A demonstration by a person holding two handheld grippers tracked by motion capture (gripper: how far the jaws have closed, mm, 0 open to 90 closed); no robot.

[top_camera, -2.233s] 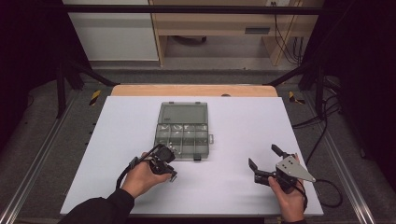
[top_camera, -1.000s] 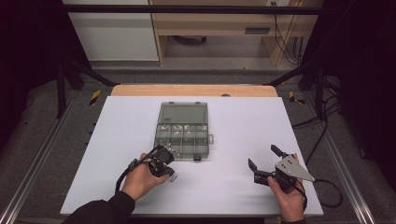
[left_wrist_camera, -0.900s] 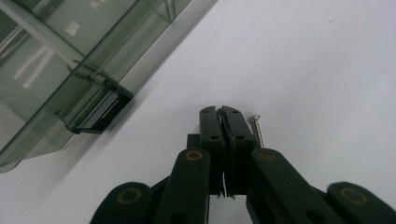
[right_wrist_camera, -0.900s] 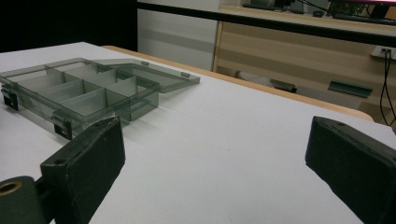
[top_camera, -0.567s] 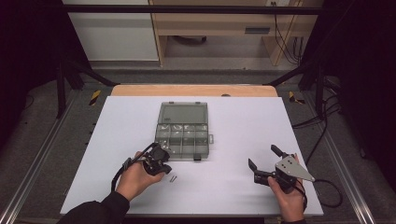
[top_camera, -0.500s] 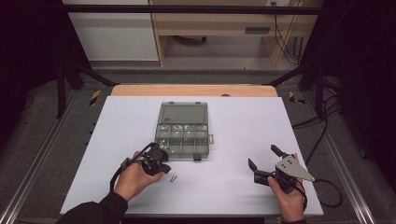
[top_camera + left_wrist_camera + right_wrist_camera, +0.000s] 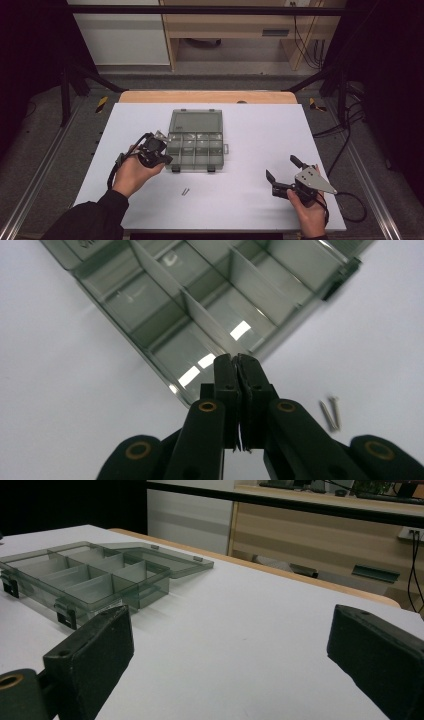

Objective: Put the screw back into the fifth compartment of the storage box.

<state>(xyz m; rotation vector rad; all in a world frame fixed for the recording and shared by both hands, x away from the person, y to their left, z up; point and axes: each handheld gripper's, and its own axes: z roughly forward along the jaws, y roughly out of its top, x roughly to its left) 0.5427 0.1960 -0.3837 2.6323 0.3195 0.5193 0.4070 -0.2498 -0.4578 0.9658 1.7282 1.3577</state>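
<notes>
- Your left gripper (image 7: 159,148) hangs over the near left corner of the open organiser box (image 7: 196,142); in the left gripper view its fingers (image 7: 226,377) are pressed flat together above the box's corner compartment.
- A thin pale sliver shows low in the seam between those fingers; what it is cannot be told.
- Two small screws (image 7: 185,191) lie side by side on the bare white worktop (image 7: 250,125), just in front of the box and near your left hand (image 7: 131,175), touching neither gripper. In the left gripper view they sit to the right of the fingers.
- The box is grey and see-through, with its lid folded back flat on the far side and its latches facing you. It stands about mid-worktop, a little left of centre, and the compartments you can see into look bare.
- Your right gripper (image 7: 281,172) sits near the front right edge of the worktop, well apart from the box. Its fingers (image 7: 95,652) stand wide, with nothing between them but worktop.
- Your right hand (image 7: 311,215) grips the body from below, and its cable loops on the worktop at the right.
</notes>
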